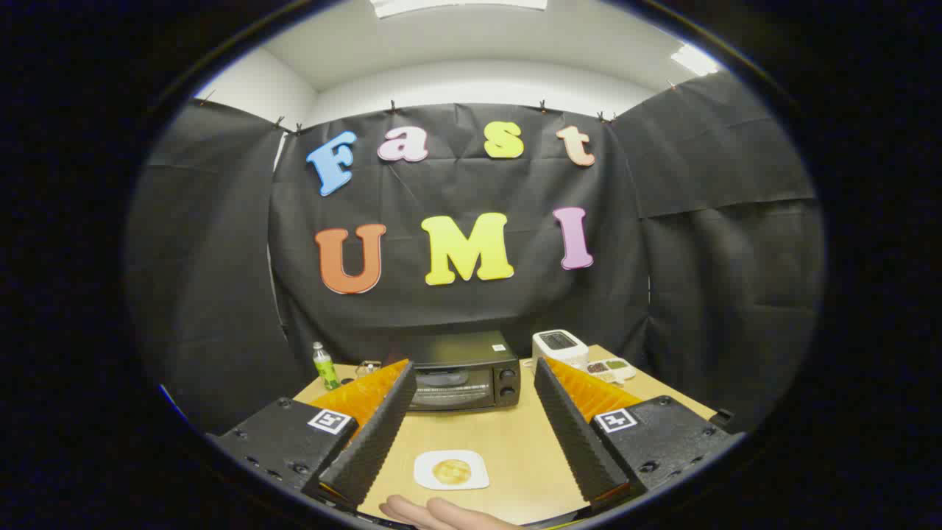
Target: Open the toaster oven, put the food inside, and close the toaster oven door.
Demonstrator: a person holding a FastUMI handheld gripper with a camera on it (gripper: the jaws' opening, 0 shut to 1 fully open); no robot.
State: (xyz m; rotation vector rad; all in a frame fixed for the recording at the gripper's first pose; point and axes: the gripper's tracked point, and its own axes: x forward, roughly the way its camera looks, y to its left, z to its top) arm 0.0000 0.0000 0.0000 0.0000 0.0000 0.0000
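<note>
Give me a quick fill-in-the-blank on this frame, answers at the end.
1. The toaster oven door is ____.
2. The food lies on a white ____ between the fingers.
3. The gripper is ____, holding nothing.
4. The green bottle stands on the ____ beside the oven.

Answers: closed; plate; open; table

No readable text or labels
</note>
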